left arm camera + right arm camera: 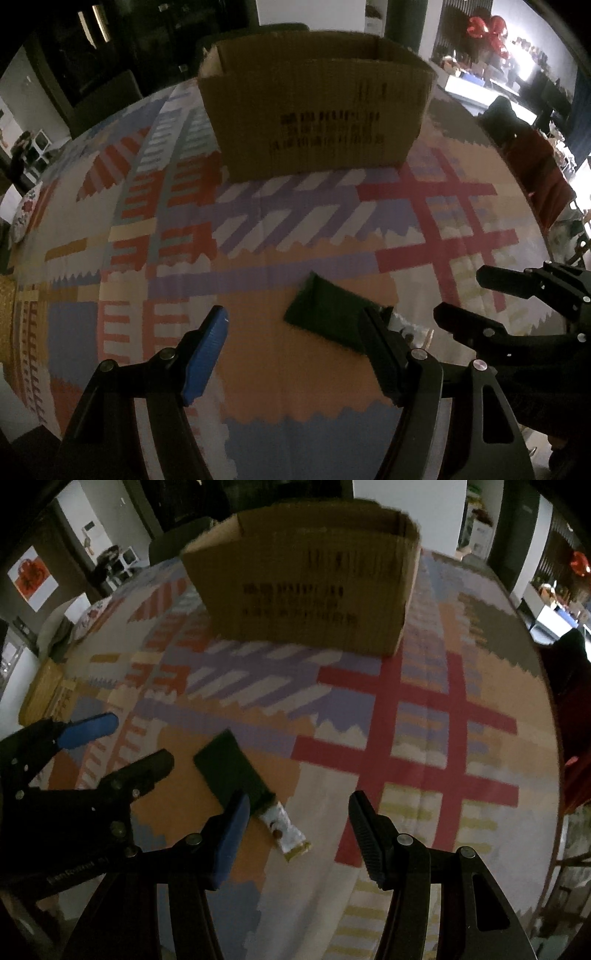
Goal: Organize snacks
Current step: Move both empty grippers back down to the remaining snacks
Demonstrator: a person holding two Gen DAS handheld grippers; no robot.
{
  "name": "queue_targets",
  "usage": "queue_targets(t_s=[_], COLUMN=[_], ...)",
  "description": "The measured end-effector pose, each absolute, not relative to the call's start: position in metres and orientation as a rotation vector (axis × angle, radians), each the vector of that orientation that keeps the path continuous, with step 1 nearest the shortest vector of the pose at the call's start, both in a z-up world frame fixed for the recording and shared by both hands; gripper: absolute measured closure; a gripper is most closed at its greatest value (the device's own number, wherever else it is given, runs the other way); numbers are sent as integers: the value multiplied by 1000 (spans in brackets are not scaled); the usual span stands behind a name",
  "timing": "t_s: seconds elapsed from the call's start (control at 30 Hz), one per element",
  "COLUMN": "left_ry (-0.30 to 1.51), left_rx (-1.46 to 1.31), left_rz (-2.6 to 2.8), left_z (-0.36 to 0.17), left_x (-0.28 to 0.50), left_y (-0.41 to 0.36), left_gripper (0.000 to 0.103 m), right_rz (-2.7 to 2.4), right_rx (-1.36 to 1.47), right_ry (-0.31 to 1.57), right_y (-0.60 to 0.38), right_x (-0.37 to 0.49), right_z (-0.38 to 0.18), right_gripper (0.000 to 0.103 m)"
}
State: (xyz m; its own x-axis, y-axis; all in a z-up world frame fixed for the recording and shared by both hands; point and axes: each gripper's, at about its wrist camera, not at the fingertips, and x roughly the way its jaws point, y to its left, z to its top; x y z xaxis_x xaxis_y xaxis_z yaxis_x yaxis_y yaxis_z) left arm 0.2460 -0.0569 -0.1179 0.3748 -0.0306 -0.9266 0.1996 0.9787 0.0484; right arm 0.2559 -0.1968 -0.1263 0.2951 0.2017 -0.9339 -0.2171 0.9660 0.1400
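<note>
An open cardboard box stands at the far side of the table. A dark green snack packet lies flat on the cloth, with a white wrapped bar touching its near end. My left gripper hangs open above the cloth; the green packet lies by its black right finger and is partly hidden by it. My right gripper is open too, over the white bar, its blue finger at the green packet's end. Neither gripper holds anything.
A patchwork tablecloth covers the round table. A patterned plate sits at its left edge and a yellowish wooden box beside it. Dark chairs stand around the table's right and far sides.
</note>
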Motion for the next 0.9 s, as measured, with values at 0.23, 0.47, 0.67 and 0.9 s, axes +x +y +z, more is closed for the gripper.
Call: queue_targets(t_s=[0.23, 0.47, 0.67, 0.9], left_ry=[1253, 1321, 1351, 1393], left_rx=[164, 165, 153, 117], left_rz=[-143, -148, -132, -112], left_z=[-142, -163, -174, -185], left_x=[238, 232, 230, 230], left_y=[-55, -54, -49, -39], left_gripper=[31, 31, 31, 31], right_rz=[287, 304, 313, 316], right_rx=[-21, -33, -57, -143], right_ry=[1311, 1378, 1410, 1396], right_y=[-195, -192, -186, -174], right_x=[250, 246, 247, 255], right_z=[-151, -173, -188, -194], right_gripper=[46, 46, 46, 47])
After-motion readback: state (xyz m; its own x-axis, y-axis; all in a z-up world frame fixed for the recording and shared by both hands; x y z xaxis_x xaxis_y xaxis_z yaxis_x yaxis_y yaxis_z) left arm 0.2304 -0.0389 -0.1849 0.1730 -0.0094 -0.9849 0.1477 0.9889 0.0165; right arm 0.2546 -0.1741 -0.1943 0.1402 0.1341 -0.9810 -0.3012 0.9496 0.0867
